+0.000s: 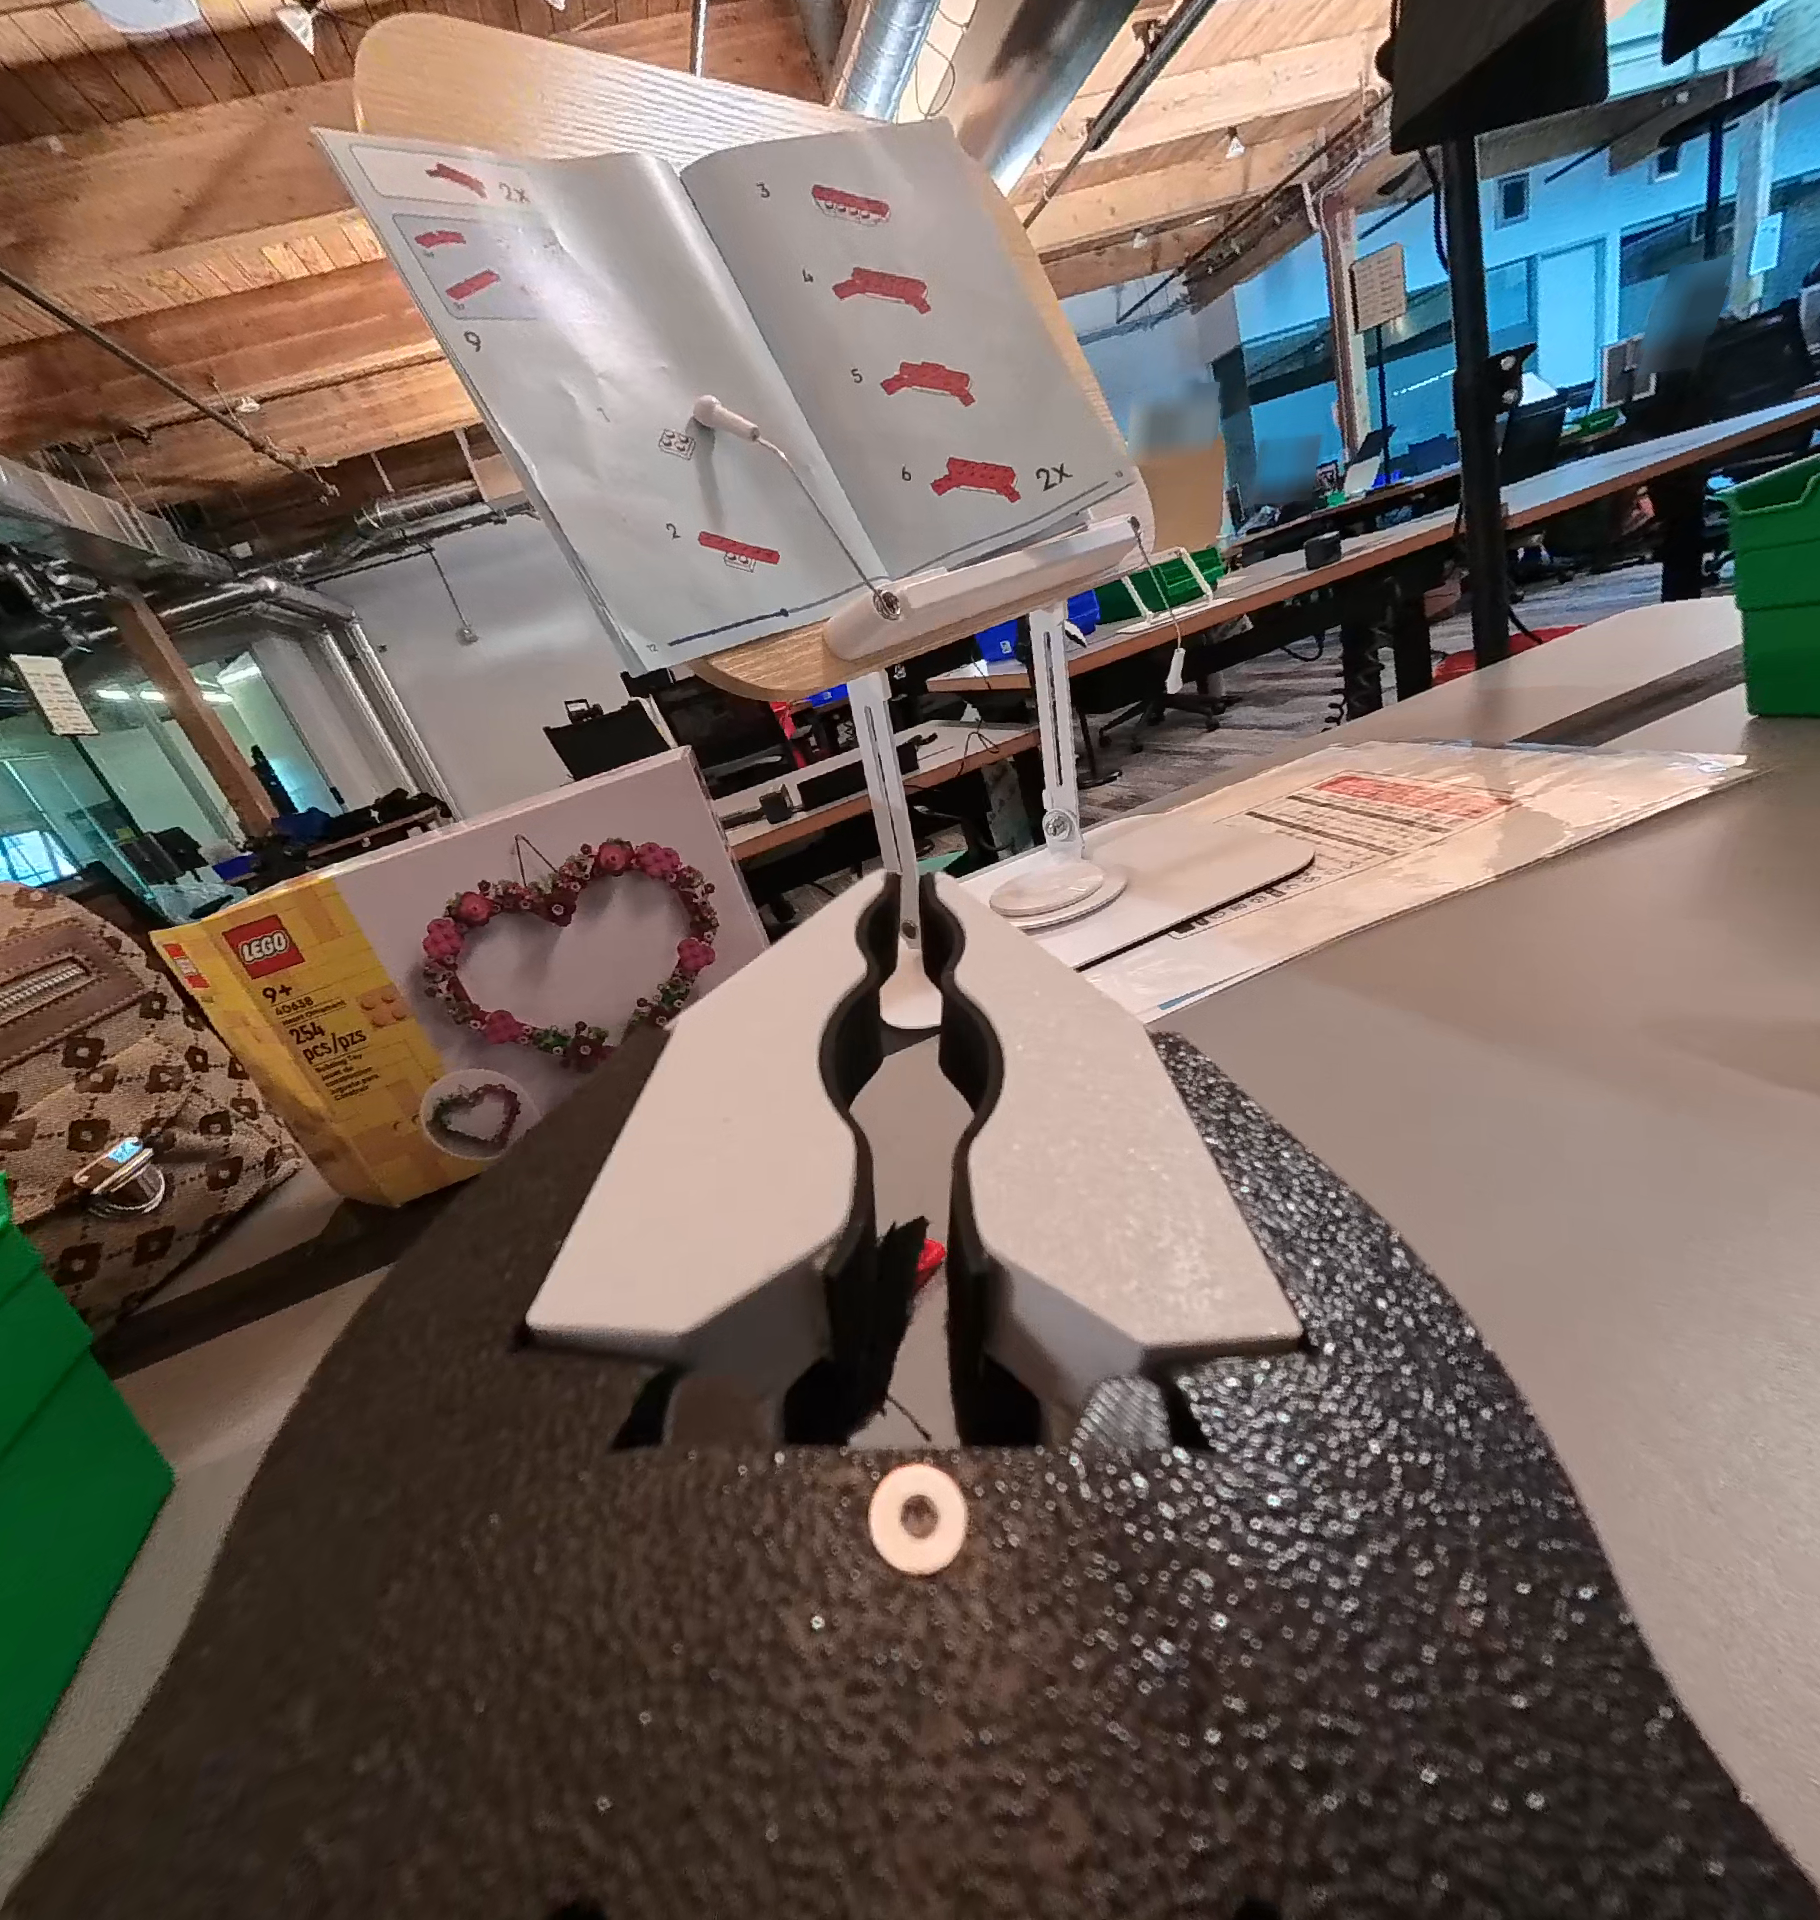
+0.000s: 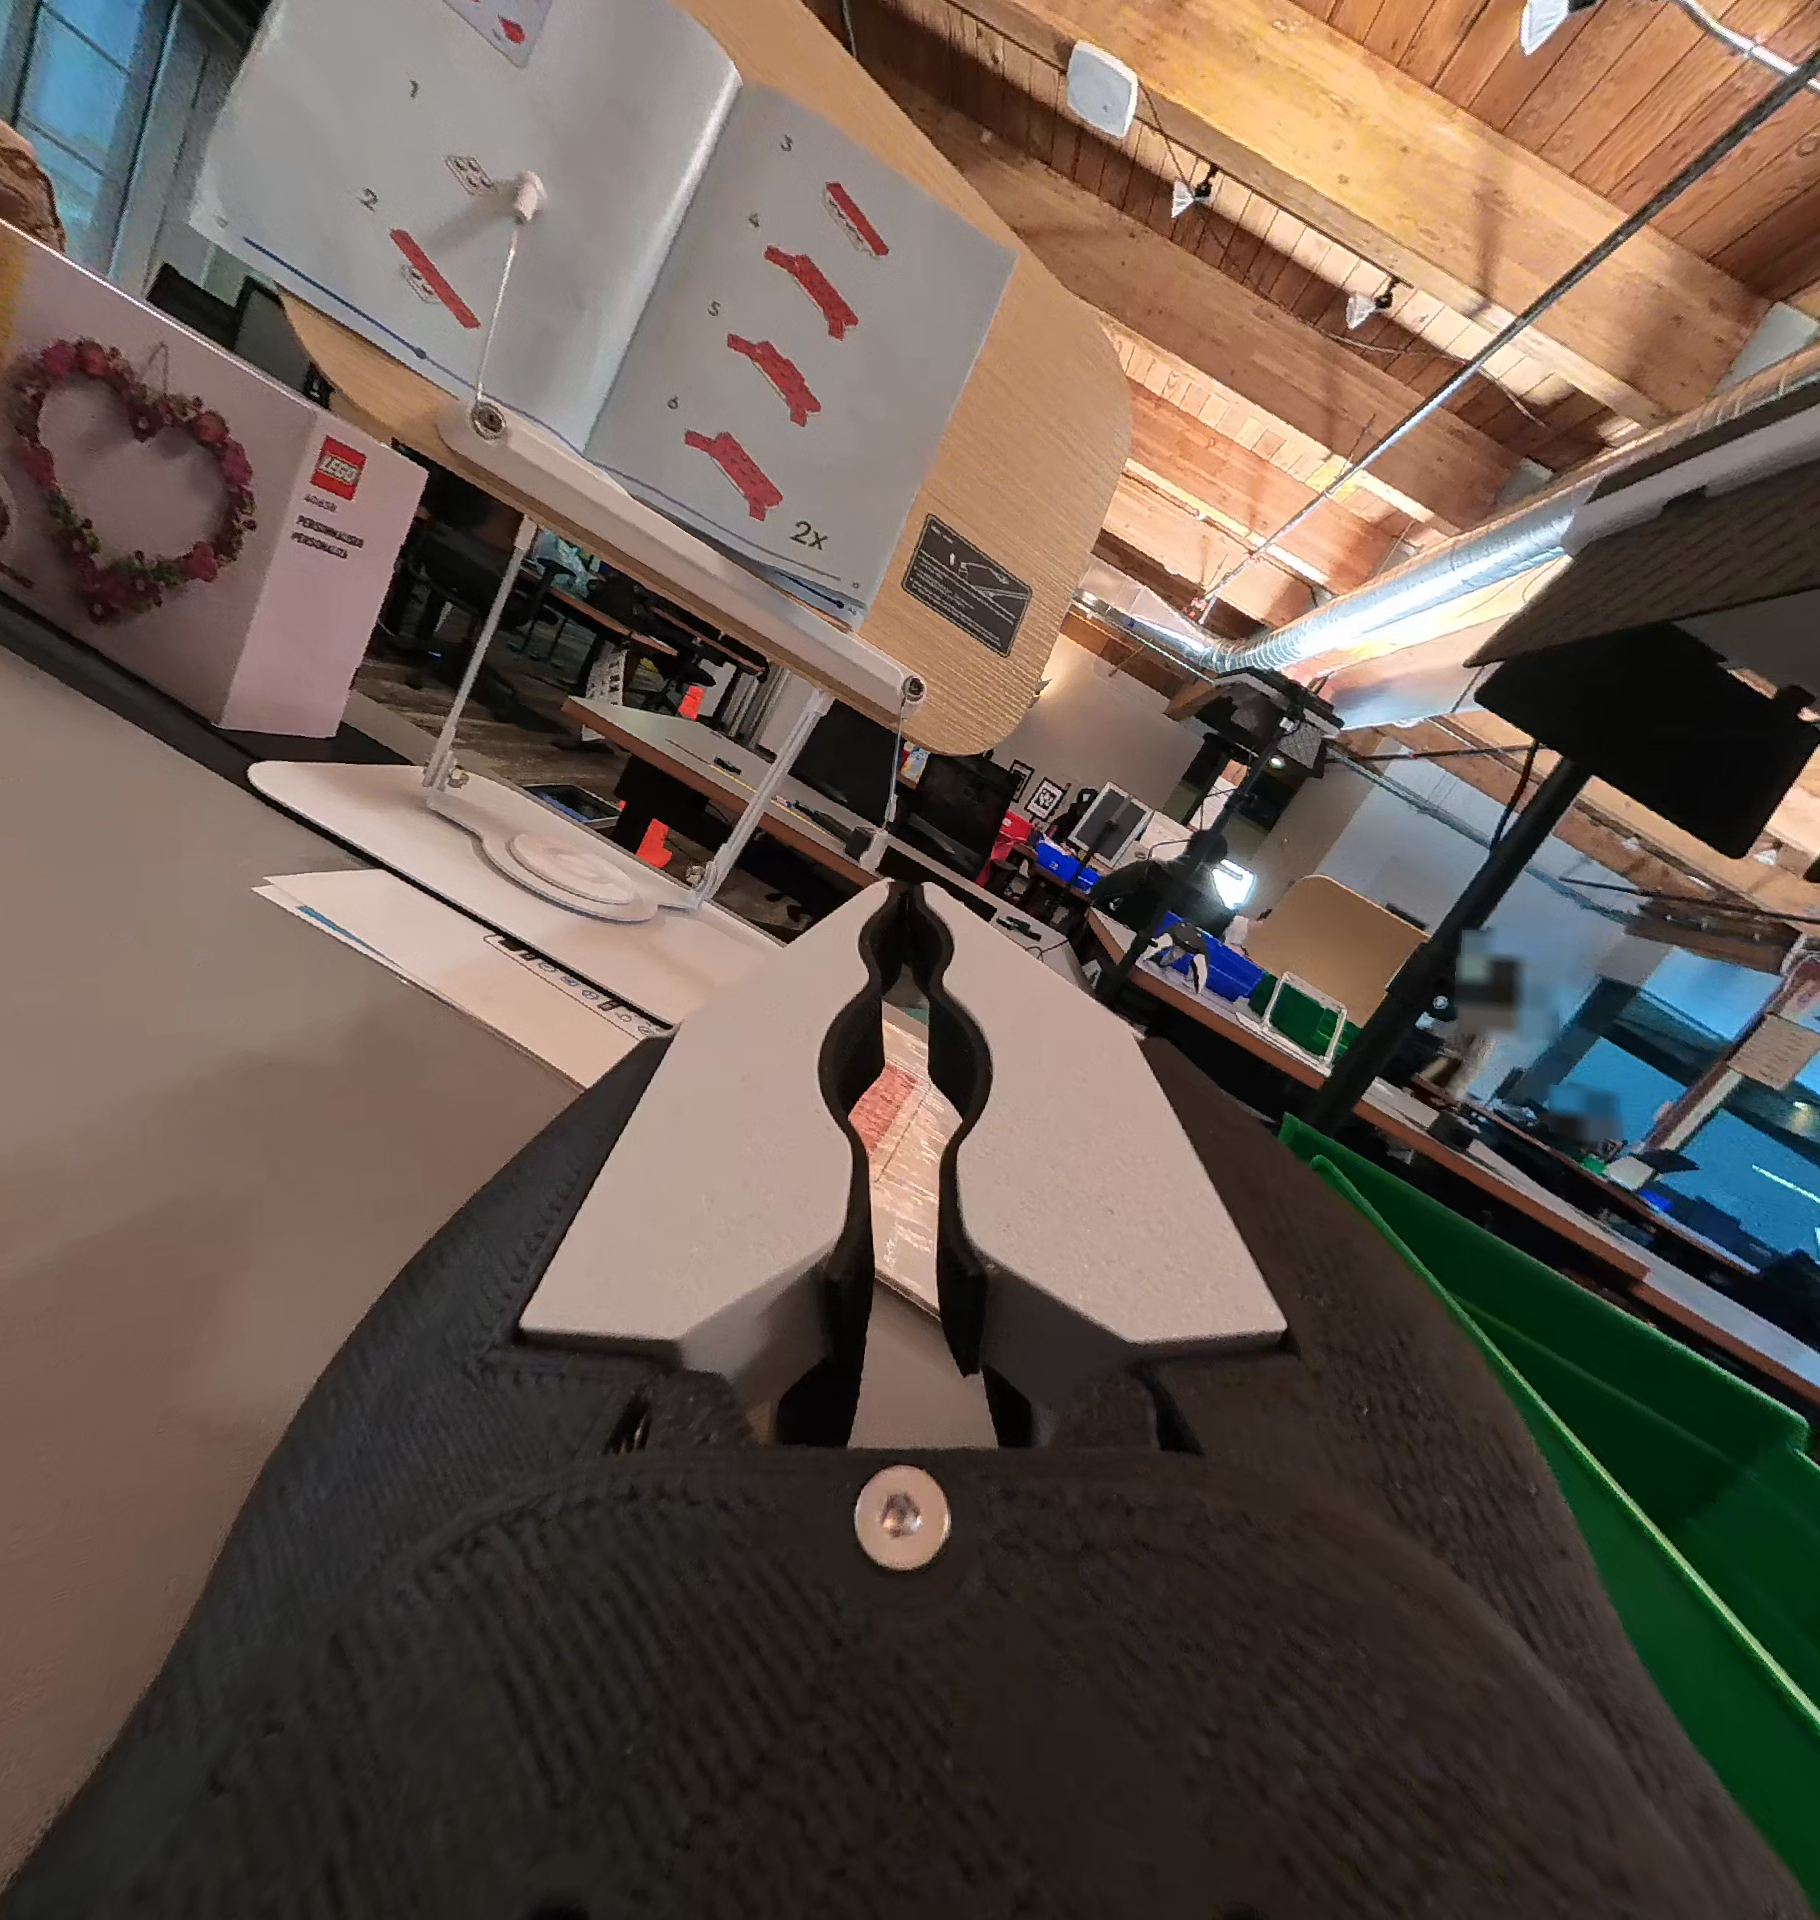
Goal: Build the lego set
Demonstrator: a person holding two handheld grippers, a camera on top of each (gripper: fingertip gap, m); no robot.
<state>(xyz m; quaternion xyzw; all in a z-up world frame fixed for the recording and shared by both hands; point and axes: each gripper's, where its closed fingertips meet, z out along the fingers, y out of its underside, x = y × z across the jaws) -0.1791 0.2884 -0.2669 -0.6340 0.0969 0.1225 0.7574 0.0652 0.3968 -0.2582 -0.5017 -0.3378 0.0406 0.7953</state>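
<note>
My left gripper (image 1: 911, 888) hovers low over the grey table (image 1: 1612, 1195), its jaws nearly closed with a thin slit at the tips. A small red bit (image 1: 929, 1259) shows deep between the fingers; I cannot tell whether it is held. My right gripper (image 2: 906, 894) is shut and empty, its tips touching. Both point at the open instruction booklet (image 1: 760, 364) on a wooden book stand (image 1: 989, 587); the booklet also shows in the right wrist view (image 2: 625, 291). The set's box (image 1: 449, 977) stands left of the stand and also appears in the right wrist view (image 2: 210, 540). No loose bricks are in view.
A green bin (image 1: 23, 1455) sits at the near left and stacked green bins (image 1: 1799, 582) at the far right. Another green bin (image 2: 1612, 1403) is just right of the right gripper. A patterned bag (image 1: 75, 1091) lies left. A laminated sheet (image 1: 1405, 831) lies by the stand's white base (image 1: 1145, 873). Left tips to right tips: about 25 cm.
</note>
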